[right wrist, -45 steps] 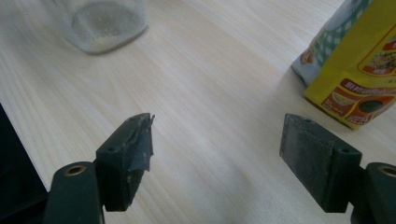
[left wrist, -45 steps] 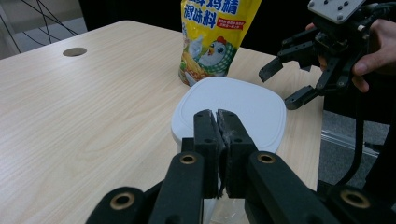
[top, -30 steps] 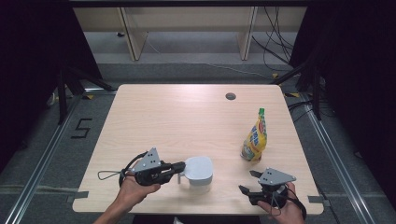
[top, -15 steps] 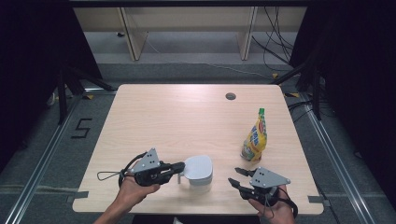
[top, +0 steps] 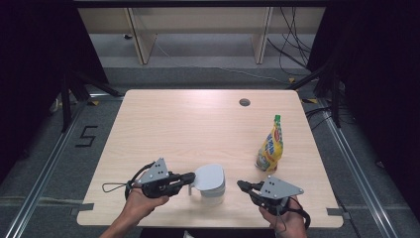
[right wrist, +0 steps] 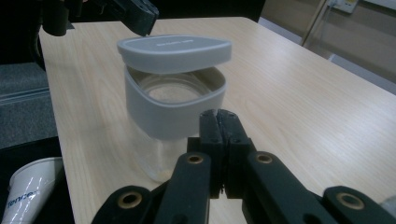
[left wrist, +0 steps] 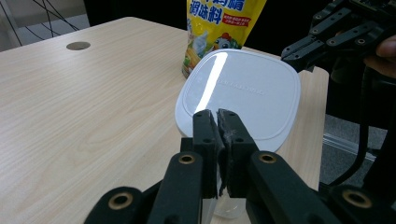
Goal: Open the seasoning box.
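The room is dark at the sides, with a grey floor [top: 59, 148] and pale wooden shelves [top: 198, 29] at the back. In the middle stands a big wooden table [top: 198, 129] with a small round hole [top: 244, 102] near its far edge.

A yellow bag [top: 270, 148] with a green top stands up on the right part of the table. In the left gripper view it stands just behind the lid.

Near the front edge, between the two grippers, stands a see-through jar [top: 212, 191] with a grey band around its top. A grey lid [top: 209, 177] with rounded corners sits over the jar's mouth. In the right gripper view the lid [right wrist: 173, 46] is tilted, and a gap shows between it and the band [right wrist: 173, 109].

The left gripper [top: 187, 178] is held in the person's left hand [top: 143, 201]. Its jaws are pinched on the near edge of the lid [left wrist: 240, 93].

The right gripper [top: 243, 185] is in the person's right hand [top: 280, 220], just to the right of the jar and not touching it. Its jaws are pressed together with nothing between them.

A white paper cup [right wrist: 28, 193] lies low beside the table in the right gripper view.
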`<state>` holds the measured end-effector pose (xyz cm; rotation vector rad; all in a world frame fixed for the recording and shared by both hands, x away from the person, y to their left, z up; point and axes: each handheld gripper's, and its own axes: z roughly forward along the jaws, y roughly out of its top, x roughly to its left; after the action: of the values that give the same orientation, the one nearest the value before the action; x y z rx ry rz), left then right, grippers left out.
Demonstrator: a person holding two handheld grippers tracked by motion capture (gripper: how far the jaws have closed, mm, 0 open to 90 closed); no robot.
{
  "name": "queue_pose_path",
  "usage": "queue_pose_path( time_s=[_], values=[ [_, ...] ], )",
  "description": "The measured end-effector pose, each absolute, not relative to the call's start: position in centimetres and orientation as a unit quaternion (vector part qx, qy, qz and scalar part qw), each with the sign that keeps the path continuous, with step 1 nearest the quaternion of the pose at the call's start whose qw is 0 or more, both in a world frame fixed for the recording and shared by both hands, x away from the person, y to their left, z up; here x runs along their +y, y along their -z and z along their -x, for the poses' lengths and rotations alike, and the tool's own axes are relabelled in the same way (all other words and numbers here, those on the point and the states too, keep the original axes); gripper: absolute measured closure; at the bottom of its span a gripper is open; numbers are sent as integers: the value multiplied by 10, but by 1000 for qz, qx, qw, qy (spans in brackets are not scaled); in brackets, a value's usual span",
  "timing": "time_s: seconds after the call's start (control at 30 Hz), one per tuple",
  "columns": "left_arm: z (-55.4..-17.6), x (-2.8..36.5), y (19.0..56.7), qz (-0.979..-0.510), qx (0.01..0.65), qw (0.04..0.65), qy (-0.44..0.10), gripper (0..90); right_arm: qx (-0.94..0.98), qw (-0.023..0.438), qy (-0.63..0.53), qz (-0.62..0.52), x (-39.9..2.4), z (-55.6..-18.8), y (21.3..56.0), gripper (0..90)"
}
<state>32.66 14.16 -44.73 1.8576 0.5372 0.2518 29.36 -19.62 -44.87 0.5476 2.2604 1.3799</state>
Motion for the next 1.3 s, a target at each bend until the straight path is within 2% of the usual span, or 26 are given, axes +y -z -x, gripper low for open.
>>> queue_pose_path(
  time_s=[0.53,0.67,0.83,1.0,1.07,1.3],
  values=[
    [-325,143,449,-786,232,562,-109,843,827,210,-496,-163,-169,-299,443,900],
    [-326,144,449,-783,229,569,-103,807,830,210,-492,-157,-164,-300,442,900],
    [-326,151,445,-775,231,579,-104,661,832,207,-491,-152,-162,-301,440,900],
    [-315,160,450,-804,214,540,-127,433,829,207,-498,-151,-159,-300,438,900],
    [-312,164,456,-808,220,531,-131,369,827,210,-500,-149,-157,-300,437,898],
    [-312,176,474,-803,240,526,-144,293,824,213,-506,-139,-149,-299,431,894]
  ],
)
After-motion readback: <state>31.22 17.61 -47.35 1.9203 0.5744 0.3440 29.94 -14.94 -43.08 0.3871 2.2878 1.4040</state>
